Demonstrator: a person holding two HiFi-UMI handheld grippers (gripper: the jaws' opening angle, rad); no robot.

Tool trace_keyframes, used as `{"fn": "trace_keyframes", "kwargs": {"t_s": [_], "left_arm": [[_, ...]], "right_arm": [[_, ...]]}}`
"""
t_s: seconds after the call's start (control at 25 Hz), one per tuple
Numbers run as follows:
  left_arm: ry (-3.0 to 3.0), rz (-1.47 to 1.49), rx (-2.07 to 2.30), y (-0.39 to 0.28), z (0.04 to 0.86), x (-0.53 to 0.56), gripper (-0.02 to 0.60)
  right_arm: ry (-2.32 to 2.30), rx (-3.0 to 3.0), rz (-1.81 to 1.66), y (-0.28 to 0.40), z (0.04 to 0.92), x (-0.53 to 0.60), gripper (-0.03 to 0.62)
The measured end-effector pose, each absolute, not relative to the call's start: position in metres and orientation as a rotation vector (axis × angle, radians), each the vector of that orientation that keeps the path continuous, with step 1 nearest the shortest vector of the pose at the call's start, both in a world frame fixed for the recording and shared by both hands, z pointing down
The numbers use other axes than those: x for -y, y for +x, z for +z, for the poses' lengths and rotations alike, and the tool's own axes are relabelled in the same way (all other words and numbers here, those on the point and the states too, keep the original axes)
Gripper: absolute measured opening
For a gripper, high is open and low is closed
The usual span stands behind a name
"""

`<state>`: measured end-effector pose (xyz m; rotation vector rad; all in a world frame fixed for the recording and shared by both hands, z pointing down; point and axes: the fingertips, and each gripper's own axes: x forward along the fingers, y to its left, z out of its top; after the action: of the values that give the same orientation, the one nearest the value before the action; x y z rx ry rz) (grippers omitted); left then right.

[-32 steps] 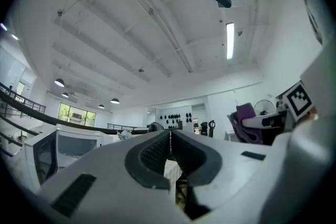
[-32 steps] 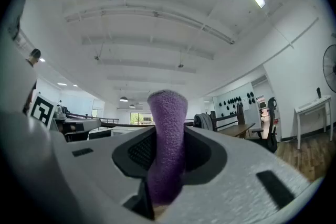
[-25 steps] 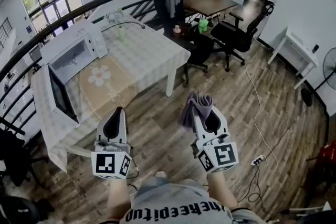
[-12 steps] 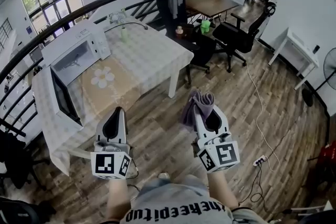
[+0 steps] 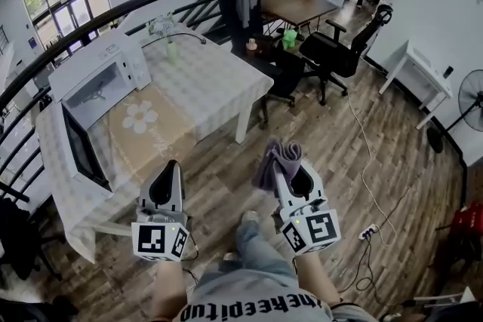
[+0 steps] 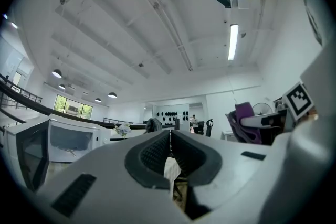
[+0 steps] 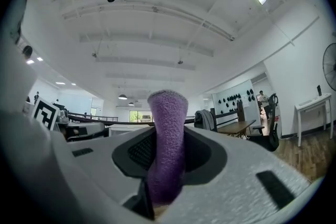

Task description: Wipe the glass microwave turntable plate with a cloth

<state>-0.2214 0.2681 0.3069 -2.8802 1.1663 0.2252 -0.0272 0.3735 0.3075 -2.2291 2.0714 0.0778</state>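
A purple cloth [image 5: 278, 158] hangs from my right gripper [image 5: 284, 162], which is shut on it; in the right gripper view the cloth [image 7: 167, 144] stands up between the jaws. My left gripper [image 5: 167, 168] is shut with nothing in it, its jaws meeting [image 6: 169, 135]. Both are held over the wooden floor, short of the table. A white microwave [image 5: 96, 73] stands on the table's left end with its door [image 5: 75, 151] swung open. I cannot make out the glass turntable plate for certain.
The table [image 5: 211, 83] has a checked cloth and a tan mat with a white flower [image 5: 141, 117]. A small vase [image 5: 170, 49] stands at the back. Behind are a railing, office chairs [image 5: 332, 53] and a brown desk. A cable and power strip [image 5: 370, 228] lie on the floor at right.
The view has shifted slightly and a leg now shows stepping forward between the grippers. Both grippers keep their pose; the cloth stays held.
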Motion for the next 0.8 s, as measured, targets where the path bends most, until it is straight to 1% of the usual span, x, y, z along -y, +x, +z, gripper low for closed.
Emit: {"fn": "trace_keyframes", "kwargs": {"t_s": [0.56, 0.8], "left_arm": [[-2.786, 0.231, -1.311, -0.202, 0.298, -0.169, 0.011], [-2.746, 0.267, -1.349, -0.180, 0.284, -0.124, 0.011]], "right_arm": [[-2.111, -2.144, 0.083, 0.012, 0.298, -0.255, 0.114], [-2.064, -2.186, 0.114, 0.034, 0.284, -0.201, 0.114]]}}
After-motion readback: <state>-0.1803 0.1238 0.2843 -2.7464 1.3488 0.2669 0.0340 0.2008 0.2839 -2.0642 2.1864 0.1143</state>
